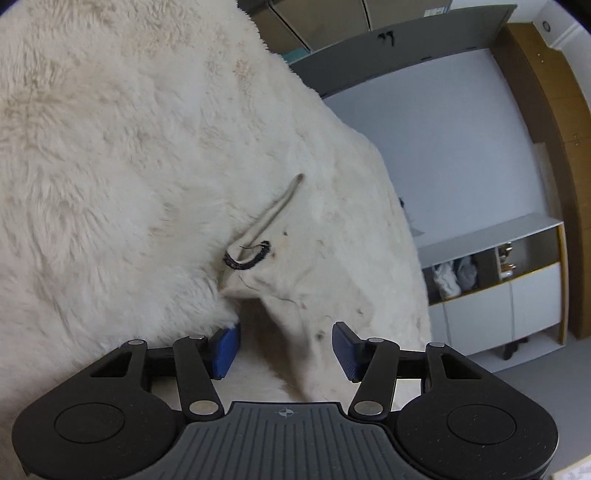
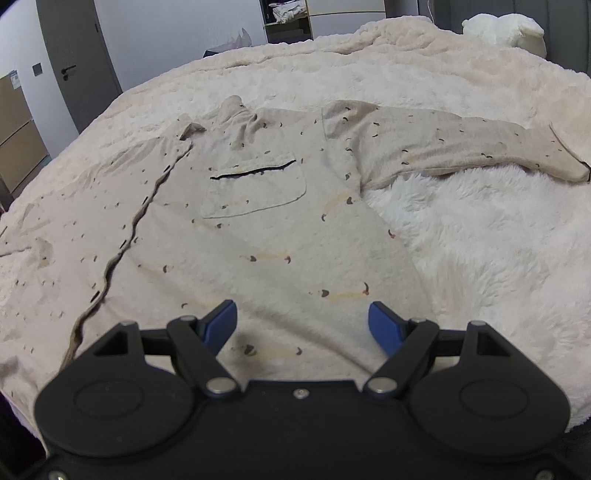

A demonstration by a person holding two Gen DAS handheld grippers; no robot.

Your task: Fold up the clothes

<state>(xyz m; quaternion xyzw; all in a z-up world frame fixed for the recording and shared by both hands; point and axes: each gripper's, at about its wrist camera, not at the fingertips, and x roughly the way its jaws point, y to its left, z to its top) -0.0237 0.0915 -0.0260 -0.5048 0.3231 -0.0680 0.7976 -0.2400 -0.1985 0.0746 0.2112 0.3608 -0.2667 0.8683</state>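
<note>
A beige pajama shirt (image 2: 258,236) with small dark print lies spread flat on a white fluffy blanket (image 2: 480,240). Its chest pocket (image 2: 255,192) has a dark trim, and one sleeve (image 2: 461,147) stretches to the right. My right gripper (image 2: 302,323) is open and empty just above the shirt's lower hem. In the left wrist view, my left gripper (image 1: 286,350) is open, with a fold of the shirt's cuff (image 1: 295,295) hanging between the jaws without being clamped. A dark-trimmed cuff edge (image 1: 247,256) shows above it.
The blanket (image 1: 110,166) covers a bed. A white plush toy (image 2: 506,31) sits at the far right corner. A grey door (image 2: 77,62) and a brown cabinet (image 2: 18,136) stand at left. A white shelf unit (image 1: 498,284) is beyond the bed.
</note>
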